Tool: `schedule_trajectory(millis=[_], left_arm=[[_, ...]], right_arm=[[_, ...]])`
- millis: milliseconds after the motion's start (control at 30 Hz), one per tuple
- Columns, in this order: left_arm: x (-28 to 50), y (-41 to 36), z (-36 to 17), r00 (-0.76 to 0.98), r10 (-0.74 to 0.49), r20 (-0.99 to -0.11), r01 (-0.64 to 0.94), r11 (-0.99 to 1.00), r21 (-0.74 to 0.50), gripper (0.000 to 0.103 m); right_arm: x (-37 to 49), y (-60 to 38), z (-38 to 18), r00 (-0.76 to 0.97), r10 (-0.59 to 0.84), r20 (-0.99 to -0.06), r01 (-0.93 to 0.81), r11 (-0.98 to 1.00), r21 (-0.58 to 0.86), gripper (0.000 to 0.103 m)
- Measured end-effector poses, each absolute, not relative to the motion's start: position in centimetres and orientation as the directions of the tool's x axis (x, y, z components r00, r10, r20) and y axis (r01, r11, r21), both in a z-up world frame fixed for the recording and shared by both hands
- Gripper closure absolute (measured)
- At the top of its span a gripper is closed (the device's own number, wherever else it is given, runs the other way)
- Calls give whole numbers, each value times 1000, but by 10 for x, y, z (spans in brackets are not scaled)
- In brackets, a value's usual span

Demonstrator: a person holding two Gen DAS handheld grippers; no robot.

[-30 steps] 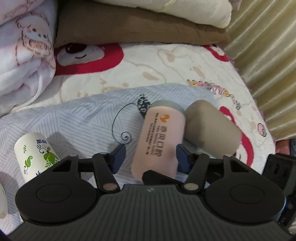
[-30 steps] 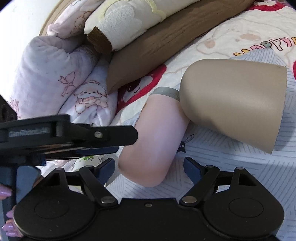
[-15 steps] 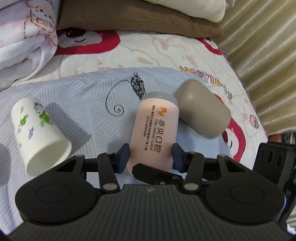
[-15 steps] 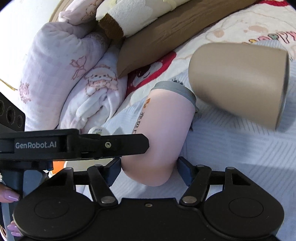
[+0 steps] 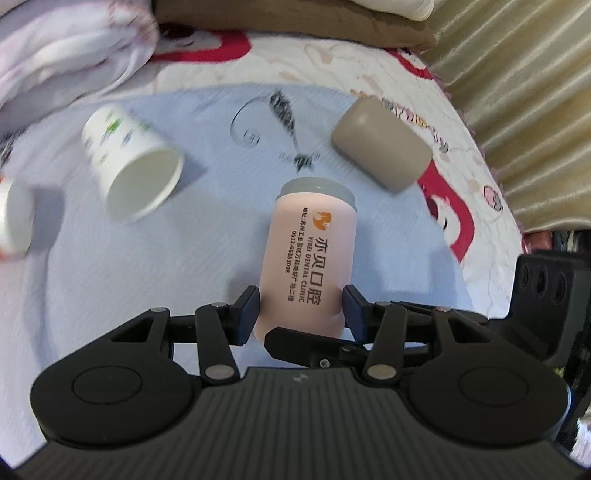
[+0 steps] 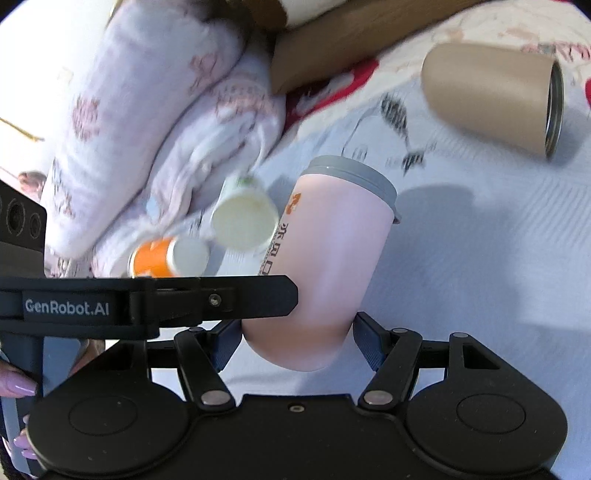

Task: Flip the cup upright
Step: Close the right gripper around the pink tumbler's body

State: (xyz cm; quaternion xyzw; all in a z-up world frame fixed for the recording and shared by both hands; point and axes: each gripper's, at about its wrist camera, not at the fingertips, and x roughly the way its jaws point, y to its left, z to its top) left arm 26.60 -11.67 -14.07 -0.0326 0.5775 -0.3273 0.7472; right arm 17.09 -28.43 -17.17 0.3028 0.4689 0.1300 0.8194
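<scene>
A pink cup (image 5: 308, 258) with a grey rim and printed clinic text is held above the striped grey blanket (image 5: 110, 277). My left gripper (image 5: 301, 308) is shut on its base end. My right gripper (image 6: 297, 339) is also shut on the same pink cup (image 6: 328, 258), with the left gripper's finger crossing in front. The cup's grey rim points away from both cameras. A tan cup (image 5: 382, 151) lies on its side at the back right and shows in the right wrist view (image 6: 491, 96) too.
A white paper cup (image 5: 133, 170) with green print lies on its side at the left. An orange and white cup (image 6: 166, 258) lies near the folded pink blankets (image 6: 147, 110). A brown pillow (image 5: 295, 18) is at the back, a curtain (image 5: 535, 92) at the right.
Both grippers have lifted the pink cup up and back from the tan cup. The bed and other cups now look farther away. The views are blurred by motion.
</scene>
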Motion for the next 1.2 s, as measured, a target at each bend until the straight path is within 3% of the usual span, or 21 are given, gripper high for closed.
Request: schedule_trajectory(millis=[433, 733, 1033, 1200], left_arm=[[230, -52, -160, 82, -527, -846, 355, 808, -469, 56], [228, -48, -171, 66, -595, -801, 363, 762, -536, 56], [237, -39, -180, 63, -654, -754, 337, 725, -601, 55], [249, -31, -181, 116, -679, -725, 316, 717, -621, 50]], right_arm=[[140, -227, -183, 398, 562, -725, 32, 782, 623, 32], [139, -208, -175, 440, 423, -792, -40, 891, 453, 32], [146, -211, -179, 410, 402, -818, -33, 903, 428, 32], [152, -213, -175, 387, 413, -825, -53, 902, 428, 22]])
